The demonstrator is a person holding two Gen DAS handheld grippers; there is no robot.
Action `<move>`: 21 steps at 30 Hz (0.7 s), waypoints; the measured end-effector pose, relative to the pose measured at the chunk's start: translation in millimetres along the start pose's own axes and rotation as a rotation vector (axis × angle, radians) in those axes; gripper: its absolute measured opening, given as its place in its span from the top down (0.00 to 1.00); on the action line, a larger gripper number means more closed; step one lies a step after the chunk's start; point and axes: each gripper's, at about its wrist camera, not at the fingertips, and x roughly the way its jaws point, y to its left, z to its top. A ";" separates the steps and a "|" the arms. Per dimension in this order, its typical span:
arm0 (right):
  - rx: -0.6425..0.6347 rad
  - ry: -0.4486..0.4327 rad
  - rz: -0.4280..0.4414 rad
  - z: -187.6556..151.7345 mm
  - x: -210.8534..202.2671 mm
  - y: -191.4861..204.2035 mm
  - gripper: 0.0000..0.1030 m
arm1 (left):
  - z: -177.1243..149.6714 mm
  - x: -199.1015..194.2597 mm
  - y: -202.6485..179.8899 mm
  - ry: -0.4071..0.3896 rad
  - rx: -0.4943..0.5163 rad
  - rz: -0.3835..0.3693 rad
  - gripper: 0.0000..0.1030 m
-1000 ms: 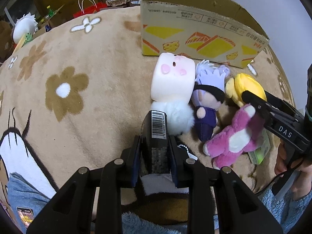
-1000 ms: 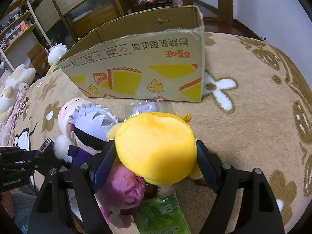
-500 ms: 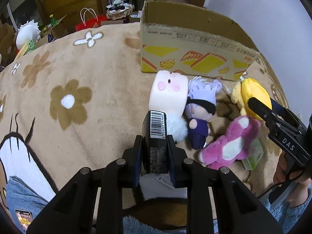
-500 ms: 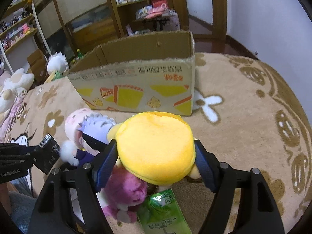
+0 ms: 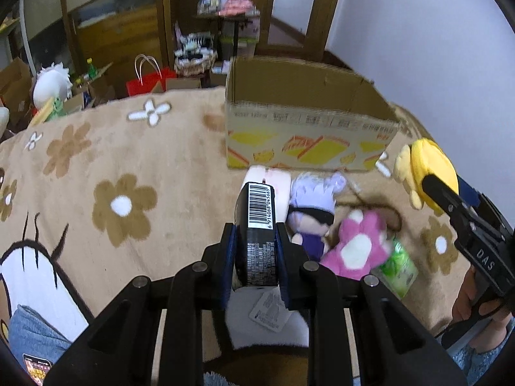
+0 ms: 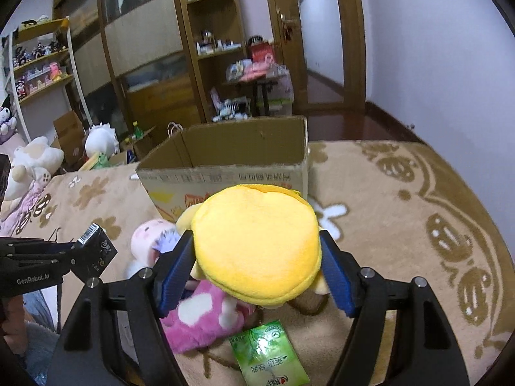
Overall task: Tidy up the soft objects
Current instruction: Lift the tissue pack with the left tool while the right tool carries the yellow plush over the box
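My left gripper (image 5: pixel 256 241) is shut on a black pack with a barcode label (image 5: pixel 257 222), held above the blanket. My right gripper (image 6: pixel 256 241) grips a round yellow plush (image 6: pixel 254 234) lifted off the pile; its jaws are still closing and the blue pads press into its sides. Below lie a pink plush (image 5: pixel 354 244), a purple-haired doll (image 5: pixel 315 199) and a white cube plush (image 5: pixel 276 180). An open cardboard box (image 5: pixel 309 128) stands behind them. In the left wrist view the right gripper (image 5: pixel 444 193) carries the yellow plush (image 5: pixel 425 164) at the right.
A green packet (image 6: pixel 267 353) lies beside the pink plush (image 6: pixel 199 315). The brown flowered blanket (image 5: pixel 122 206) covers the surface. A red bag (image 5: pixel 145 80), a white plush (image 5: pixel 51 83) and wooden shelves (image 6: pixel 209 48) stand beyond. A hand (image 5: pixel 473 302) holds the right gripper.
Both grippers have risen and tilted up with their loads. The yellow plush has come off the pile, and the box's inside has come into view.
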 end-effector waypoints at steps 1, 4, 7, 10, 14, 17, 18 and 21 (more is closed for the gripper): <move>-0.004 -0.013 -0.004 0.7 -2.8 0.9 0.24 | 1.5 -2.1 0.2 -0.019 -0.002 0.001 0.79; -0.014 -0.048 -0.026 3.1 -9.7 2.6 0.24 | 5.1 -9.9 -0.9 -0.076 -0.002 0.000 0.79; -0.027 -0.084 -0.060 6.0 -14.7 4.4 0.26 | 7.6 -12.3 -2.7 -0.106 0.003 0.001 0.79; -0.023 -0.099 -0.077 8.8 -16.1 5.1 0.26 | 11.0 -12.3 -4.0 -0.129 0.006 0.005 0.79; -0.023 -0.107 -0.100 11.6 -15.3 3.8 0.26 | 14.7 -13.3 -6.3 -0.153 0.013 0.007 0.79; -0.020 -0.115 -0.109 14.3 -15.9 4.6 0.26 | 17.2 -11.2 -9.5 -0.149 0.023 0.005 0.79; -0.019 -0.117 -0.111 15.1 -16.3 4.1 0.26 | 18.3 -10.1 -11.1 -0.146 0.029 0.004 0.79; -0.016 -0.131 -0.121 18.7 -18.2 5.4 0.26 | 22.4 -10.8 -16.2 -0.149 0.049 -0.003 0.79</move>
